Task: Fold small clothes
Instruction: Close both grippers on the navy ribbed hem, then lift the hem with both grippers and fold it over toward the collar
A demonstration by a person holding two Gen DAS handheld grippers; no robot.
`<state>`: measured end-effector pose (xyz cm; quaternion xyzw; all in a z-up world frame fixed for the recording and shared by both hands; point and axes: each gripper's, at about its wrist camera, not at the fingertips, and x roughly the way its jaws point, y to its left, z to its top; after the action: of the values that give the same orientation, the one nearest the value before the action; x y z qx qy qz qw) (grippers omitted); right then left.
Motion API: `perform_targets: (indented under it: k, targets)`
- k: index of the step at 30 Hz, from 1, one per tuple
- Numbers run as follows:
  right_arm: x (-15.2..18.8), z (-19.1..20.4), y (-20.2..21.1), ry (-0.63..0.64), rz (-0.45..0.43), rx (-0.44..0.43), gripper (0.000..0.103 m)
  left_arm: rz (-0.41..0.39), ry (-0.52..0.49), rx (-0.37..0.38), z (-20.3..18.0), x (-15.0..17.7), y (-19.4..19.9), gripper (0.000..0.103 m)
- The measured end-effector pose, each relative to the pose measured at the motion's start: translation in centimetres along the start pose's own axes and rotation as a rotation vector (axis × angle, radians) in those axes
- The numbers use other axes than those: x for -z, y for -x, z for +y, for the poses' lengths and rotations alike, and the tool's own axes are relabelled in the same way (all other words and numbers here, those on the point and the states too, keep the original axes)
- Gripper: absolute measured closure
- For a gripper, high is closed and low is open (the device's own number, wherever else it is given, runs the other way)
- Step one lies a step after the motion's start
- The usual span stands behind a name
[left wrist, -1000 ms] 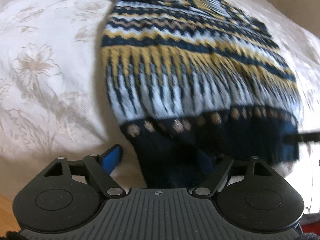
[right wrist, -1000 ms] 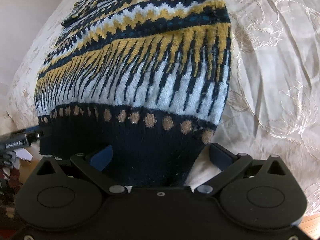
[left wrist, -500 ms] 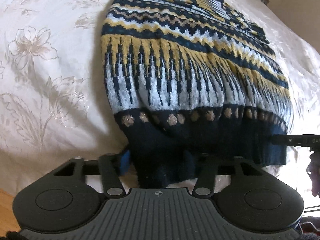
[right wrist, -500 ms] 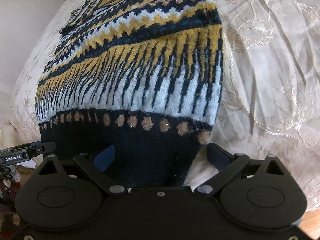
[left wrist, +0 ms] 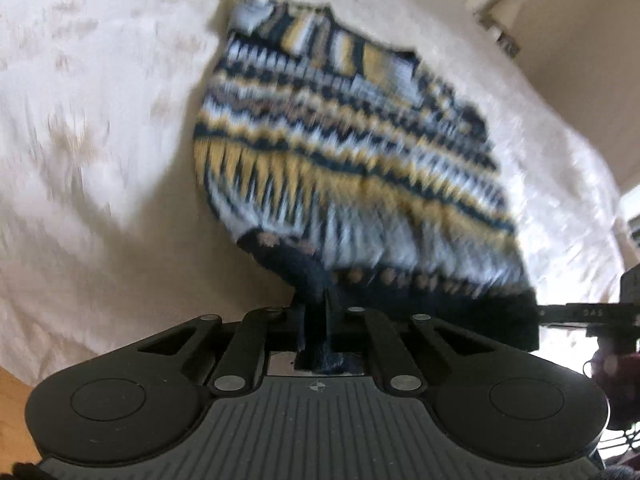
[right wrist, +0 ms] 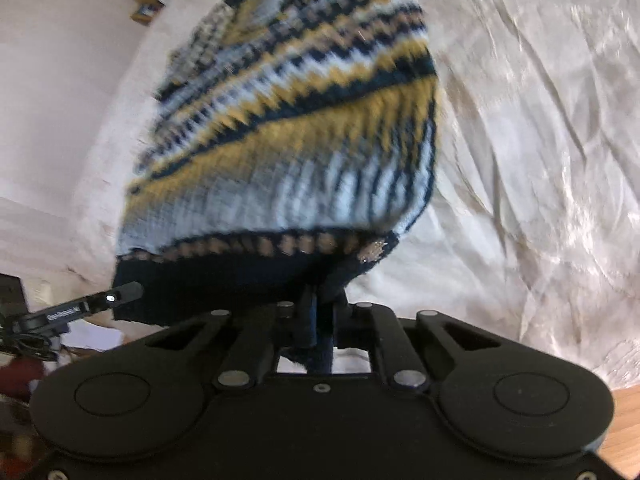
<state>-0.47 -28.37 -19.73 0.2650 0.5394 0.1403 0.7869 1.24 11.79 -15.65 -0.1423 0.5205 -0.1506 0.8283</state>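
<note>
A knitted sweater [left wrist: 344,160] with navy, yellow, white and tan bands lies on a pale bedspread [left wrist: 100,160], its dark navy hem nearest me. My left gripper [left wrist: 316,312] is shut on the hem's left corner, and navy fabric bunches between its jaws. In the right wrist view the same sweater [right wrist: 304,128] rises from the bed, and my right gripper [right wrist: 320,312] is shut on the hem's right corner. Both corners are lifted off the bed. The other gripper's finger [right wrist: 88,304] shows at the left edge.
The cream bedspread [right wrist: 540,160] with a flower pattern is creased on the right. A wooden floor [left wrist: 16,400] shows below the bed's near edge. A shelf [right wrist: 156,0] stands by the far wall.
Both grippers closed on the sweater's navy hem, which earlier lay between open jaws. Both then rose, lifting the hem off the bed; the current views are blurred.
</note>
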Motion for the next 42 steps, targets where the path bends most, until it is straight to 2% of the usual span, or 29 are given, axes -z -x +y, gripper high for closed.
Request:
perform_targets:
  k: [5, 10, 17, 20, 25, 33, 38, 42]
  targets:
    - [-3.6, 1.7, 2.8, 0.019, -0.087, -0.078, 0.089, -0.109, 0.047, 0.018, -1.0, -4.0, 2.1, 0.096]
    - [-8.7, 2.5, 4.3, 0.02, -0.188, -0.133, 0.089, -0.221, 0.065, 0.023, -2.1, -9.3, 2.3, 0.096]
    - [-17.1, 2.0, 3.8, -0.007, -0.289, -0.2, 0.089, -0.36, 0.125, 0.02, -2.6, -16.7, 1.1, 0.096]
    - [-20.2, 1.8, 3.2, -0.008, -0.316, -0.207, 0.089, -0.391, 0.131, 0.0, -2.9, -19.5, 0.0, 0.096]
    - [-24.5, 1.6, 1.3, -0.009, -0.328, -0.211, 0.089, -0.397, 0.135, -0.035, -2.9, -23.0, -2.0, 0.096]
    - [-28.7, 0.8, -1.9, -0.087, -0.333, -0.131, 0.089, -0.365, 0.115, -0.073, -1.4, -28.3, -5.0, 0.097]
    - [-30.1, -0.4, -3.1, -0.193, -0.367, -0.063, 0.089, -0.307, 0.074, -0.053, 0.1, -31.1, -7.6, 0.097]
    - [-31.2, -0.5, -4.0, -0.231, -0.39, 0.026, 0.081, -0.234, -0.011, -0.073, 0.5, -31.8, -9.2, 0.096]
